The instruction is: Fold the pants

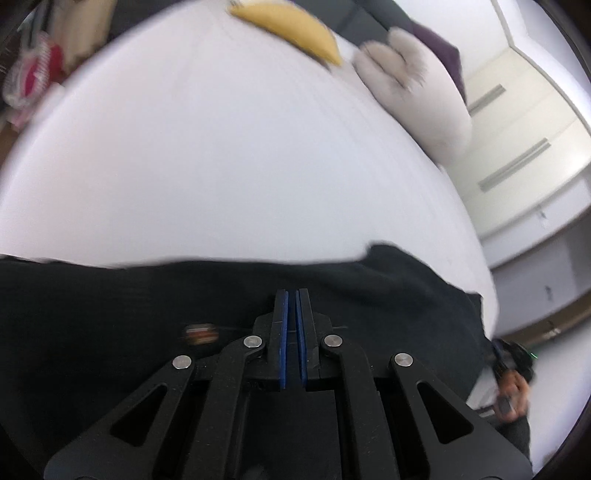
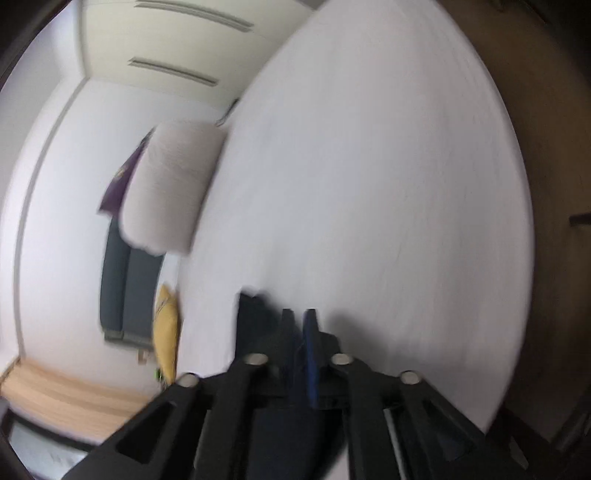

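Lying flat just ahead of and beneath the left gripper (image 1: 291, 295), whose jaws are pinched nearly together, the black fabric pants (image 1: 147, 295) span the white bed sheet (image 1: 221, 166). The right gripper (image 2: 299, 317) stands narrowly parted around dark cloth (grip unclear); it could slip free mid-fold.

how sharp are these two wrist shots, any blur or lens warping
Left wrist: the left gripper is crisp, while the yellow cushion is smeared; the bed bulges. Right wrist: motion blur throughout, even the right gripper.
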Tool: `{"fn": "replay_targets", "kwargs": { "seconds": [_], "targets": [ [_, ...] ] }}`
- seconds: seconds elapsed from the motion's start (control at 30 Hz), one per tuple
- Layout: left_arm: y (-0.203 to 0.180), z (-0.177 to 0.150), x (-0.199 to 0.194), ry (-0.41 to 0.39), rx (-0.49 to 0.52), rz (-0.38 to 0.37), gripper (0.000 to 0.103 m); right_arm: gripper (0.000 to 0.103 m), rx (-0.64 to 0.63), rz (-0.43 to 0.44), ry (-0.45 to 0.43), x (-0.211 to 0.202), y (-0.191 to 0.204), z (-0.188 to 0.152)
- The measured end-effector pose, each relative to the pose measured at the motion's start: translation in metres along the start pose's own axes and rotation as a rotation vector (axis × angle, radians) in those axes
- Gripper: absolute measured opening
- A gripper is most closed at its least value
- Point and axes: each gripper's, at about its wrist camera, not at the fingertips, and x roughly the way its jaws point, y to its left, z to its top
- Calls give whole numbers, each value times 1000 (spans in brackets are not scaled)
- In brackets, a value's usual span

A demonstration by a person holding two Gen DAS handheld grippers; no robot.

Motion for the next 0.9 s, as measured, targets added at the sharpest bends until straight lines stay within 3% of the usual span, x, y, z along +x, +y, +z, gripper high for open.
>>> {"fn": "replay_targets", "kwargs": {
  "seconds": [0.07, 0.13, 0.23, 0.3, 0.37, 0.5, 0.73, 0.77, 0.9],
  "targets": [
    [-6, -1, -24, -37, 25, 12, 6, 73, -87, 4, 14, -27, 13, -22],
    [-20, -6, -39, -34, 50, -15, 6, 77, -108, 47, 17, -39, 16, -34],
    [-42, -22, -33, 26, 102, -77, 6, 77, -94, 33, 45, -34, 7, -47],
    [-60, -36, -16, 84, 129, -89, 6, 72, -25, 20, 69, 1, 12, -73],
    [-72, -50, 2, 134, 148, -83, 6, 66, 52, 8, 90, -17, -20, -54],
    [-66, -69, 18, 220, 140, -81, 6, 64, 77, 25, 80, 2, -22, -53],
    [-34, -86, 18, 239, 83, -138, 6, 54, 112, 108, 54, -3, -34, -36],
    [-34, -88, 17, 239, 88, -133, 6, 53, 112, 117, 54, 18, -25, -35],
    [-25, -87, 9, 247, 105, -123, 6, 45, 108, 145, 66, 29, -22, -32]
  ]
}}
